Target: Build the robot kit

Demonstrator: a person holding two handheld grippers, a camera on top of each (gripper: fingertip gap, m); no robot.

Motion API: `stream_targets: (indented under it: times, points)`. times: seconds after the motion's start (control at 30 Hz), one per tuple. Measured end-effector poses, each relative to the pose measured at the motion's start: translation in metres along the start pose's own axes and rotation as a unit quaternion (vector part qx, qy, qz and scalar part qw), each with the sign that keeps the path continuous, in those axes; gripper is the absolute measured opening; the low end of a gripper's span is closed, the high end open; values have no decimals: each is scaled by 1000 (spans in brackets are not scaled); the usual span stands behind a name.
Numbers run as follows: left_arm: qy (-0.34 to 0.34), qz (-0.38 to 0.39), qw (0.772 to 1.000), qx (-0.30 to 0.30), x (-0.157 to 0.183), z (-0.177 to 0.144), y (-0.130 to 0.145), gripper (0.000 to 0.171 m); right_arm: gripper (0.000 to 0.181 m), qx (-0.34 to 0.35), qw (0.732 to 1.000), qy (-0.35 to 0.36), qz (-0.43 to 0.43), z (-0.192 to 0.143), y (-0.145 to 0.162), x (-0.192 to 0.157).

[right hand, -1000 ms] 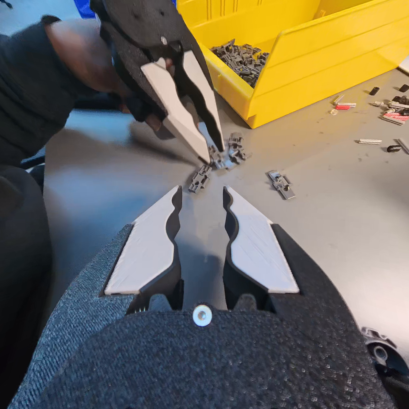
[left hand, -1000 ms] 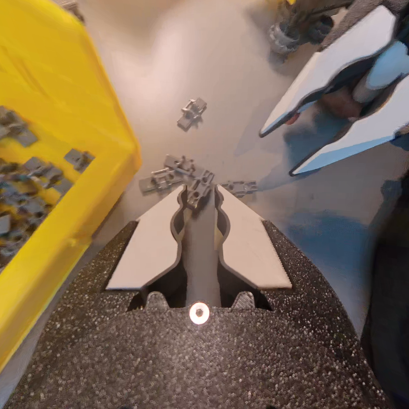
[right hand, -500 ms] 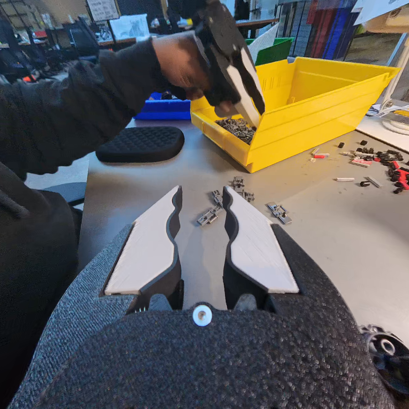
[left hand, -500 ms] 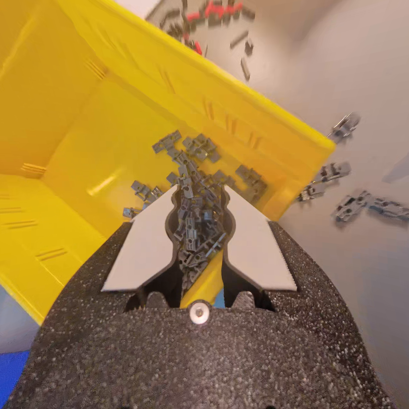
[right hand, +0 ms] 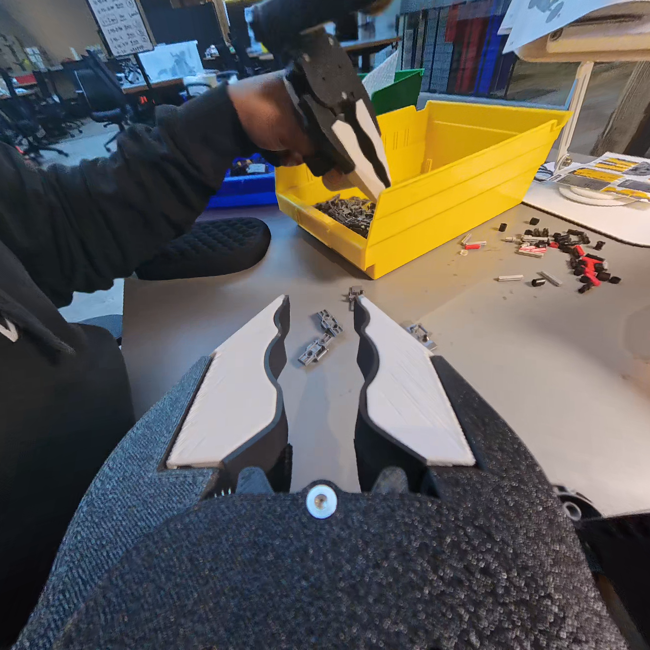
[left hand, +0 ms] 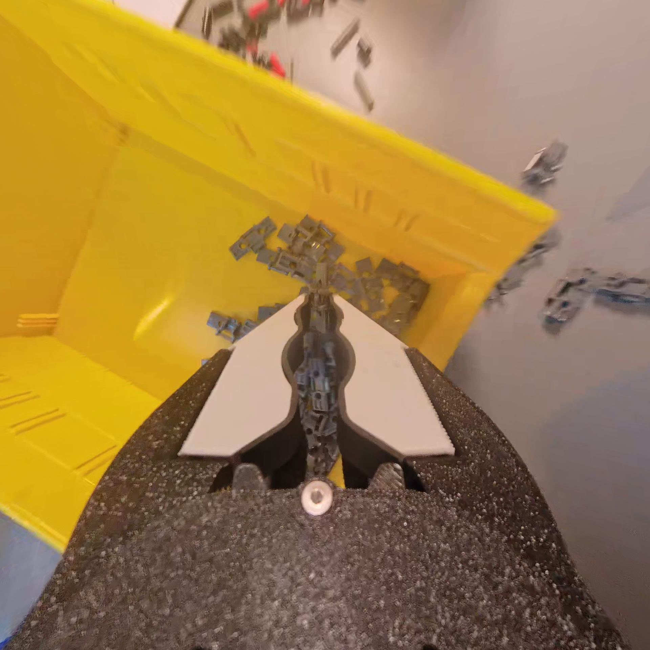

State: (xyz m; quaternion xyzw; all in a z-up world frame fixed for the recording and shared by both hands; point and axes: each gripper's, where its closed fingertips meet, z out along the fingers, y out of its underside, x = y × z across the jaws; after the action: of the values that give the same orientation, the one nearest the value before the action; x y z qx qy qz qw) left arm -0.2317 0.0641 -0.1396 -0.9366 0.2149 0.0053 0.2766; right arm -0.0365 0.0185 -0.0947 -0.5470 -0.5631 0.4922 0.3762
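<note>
My left gripper hangs inside a yellow bin, just above a pile of small grey plastic parts. Its jaws are nearly together and pinch a small grey part that sticks up past the tips. The right wrist view shows this gripper pointing down into the bin, held by a hand in a black sleeve. My right gripper is open and empty, above the grey table. Loose grey parts lie on the table between and just beyond its fingers.
More grey parts lie on the table beside the bin. Small black and red pieces are scattered at the right. A black padded rest and a blue bin sit left of the yellow bin. Printed sheets lie far right.
My left gripper carried a grey part from the table to the bin, opened over the pile, then closed again lower in the bin. My right gripper stayed open and drew back from the loose parts.
</note>
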Motion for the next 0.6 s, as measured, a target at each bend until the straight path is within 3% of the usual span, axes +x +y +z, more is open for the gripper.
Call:
stream_targets:
  times: [0.13, 0.3, 0.4, 0.47, 0.5, 0.6]
  points:
    - [115, 33, 984, 135, 80, -54, -35, 7, 36, 17, 1000, 10, -22, 0, -12, 2]
    - [141, 36, 977, 153, 125, -27, -29, 8, 36, 26, 1000, 10, -12, 7, -17, 6]
    - [118, 11, 972, 203, 108, -32, -35, 20, 36, 25, 999, 9, -25, 12, -21, 2]
    - [74, -32, 967, 243, 72, -48, -44, 23, 36, 23, 999, 15, -38, 13, -22, 1]
    - [36, -51, 970, 236, 48, -49, -42, 22, 36, 22, 999, 15, -38, 15, -21, 1]
    - [-31, -77, 988, 131, -2, -25, -22, 30, 36, 25, 1000, 2, -17, 21, -17, 1]
